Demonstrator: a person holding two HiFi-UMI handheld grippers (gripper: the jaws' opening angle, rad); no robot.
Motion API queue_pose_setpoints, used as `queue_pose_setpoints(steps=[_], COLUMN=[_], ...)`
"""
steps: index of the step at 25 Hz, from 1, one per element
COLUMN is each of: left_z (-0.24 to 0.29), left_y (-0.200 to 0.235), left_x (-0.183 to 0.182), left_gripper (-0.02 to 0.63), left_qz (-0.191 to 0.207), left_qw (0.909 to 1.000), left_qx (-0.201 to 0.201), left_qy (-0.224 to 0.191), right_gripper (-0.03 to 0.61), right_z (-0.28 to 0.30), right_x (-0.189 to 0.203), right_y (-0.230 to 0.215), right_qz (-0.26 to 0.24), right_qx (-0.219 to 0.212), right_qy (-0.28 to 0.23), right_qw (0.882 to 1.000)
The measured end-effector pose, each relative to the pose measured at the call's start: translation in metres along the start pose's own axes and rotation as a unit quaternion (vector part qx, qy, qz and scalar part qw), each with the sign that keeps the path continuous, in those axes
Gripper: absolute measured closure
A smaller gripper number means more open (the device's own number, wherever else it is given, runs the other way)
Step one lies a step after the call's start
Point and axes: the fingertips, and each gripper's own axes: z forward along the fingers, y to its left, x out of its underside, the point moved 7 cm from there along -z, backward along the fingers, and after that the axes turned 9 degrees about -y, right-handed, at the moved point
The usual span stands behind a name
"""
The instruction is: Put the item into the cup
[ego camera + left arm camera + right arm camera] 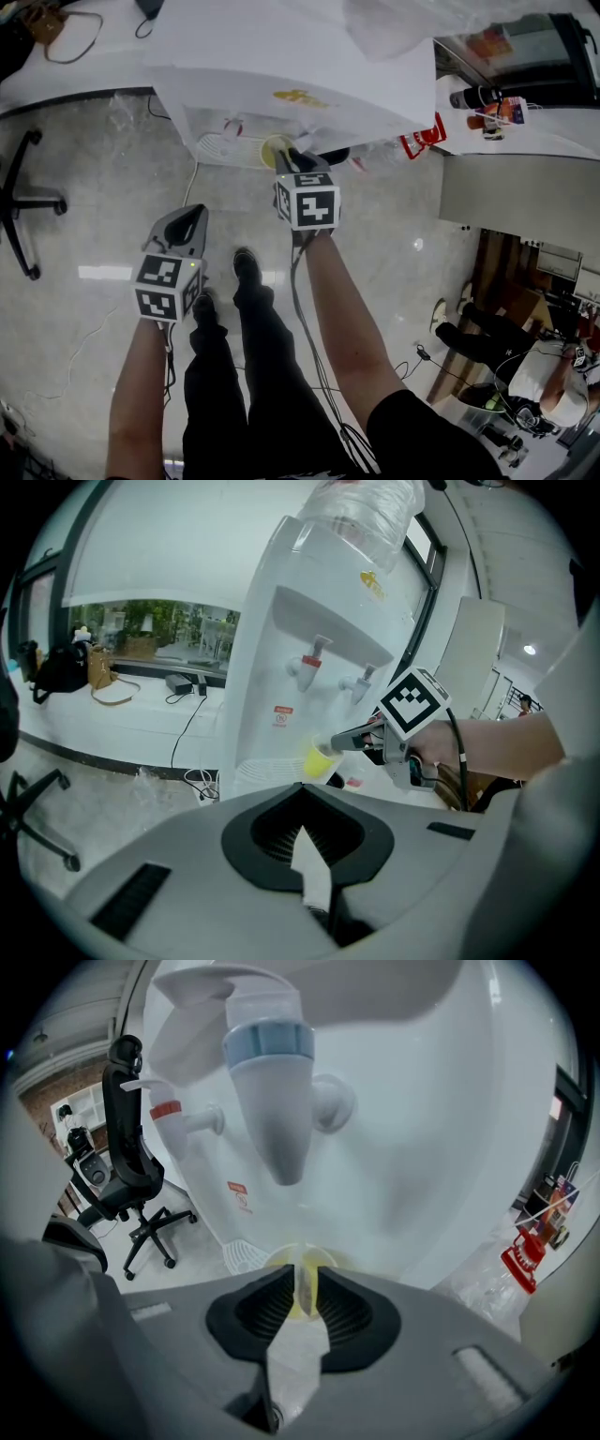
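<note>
Two grippers show in the head view, held out over a pale glossy floor [103, 281] before a white water dispenser [281, 66]. The right gripper [286, 159] reaches into the dispenser's recess and has the yellow cup [275, 150] at its tip, just beside the white drip tray [220, 148]. The left gripper [192, 214] hangs lower and to the left, well apart from the dispenser, and a black office chair [23, 202] stands at the far left. From the left gripper view, the left gripper [300, 787] has its dark ribbed pads brought together to a point with nothing between them. Beyond it stands the dispenser [281, 630], with a clear water bottle [366, 517] on top and a red tap [312, 658] and a second tap [360, 681] in its recess. Below the taps, the right gripper [339, 744] holds the cup [320, 759] by its rim above the tray, its marker cube [414, 702] facing this camera. From the right gripper view, the right gripper [302, 1283] has its jaws pinched on the wall of the cup [324, 1260], with only a narrow slit between the pads. The cup sits directly under the blue-collared tap [272, 1082], the red tap [173, 1115] stands to the left, and the office chair [131, 1166] is beyond it.
</note>
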Motion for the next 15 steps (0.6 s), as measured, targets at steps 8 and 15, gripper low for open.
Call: queue_pose_setpoints(steps=[8, 15], left_z=[-0.003, -0.013], left_y=[0.0, -0.006], left_x=[-0.003, -0.006], left_gripper=[0.621, 0.621], left_qz=[0.003, 0.009], left_qw=[1.0, 0.9999], left_qx=[-0.003, -0.006], left_qy=[-0.005, -0.008], right_gripper=[0.5, 0.511], right_z=[-0.013, -0.024], right_x=[-0.005, -0.006], right_y=[0.002, 0.006], right_qz=[-0.002, 0.012], right_qx=[0.008, 0.0], right_qy=[-0.019, -0.034], right_qw=[1.0, 0.999])
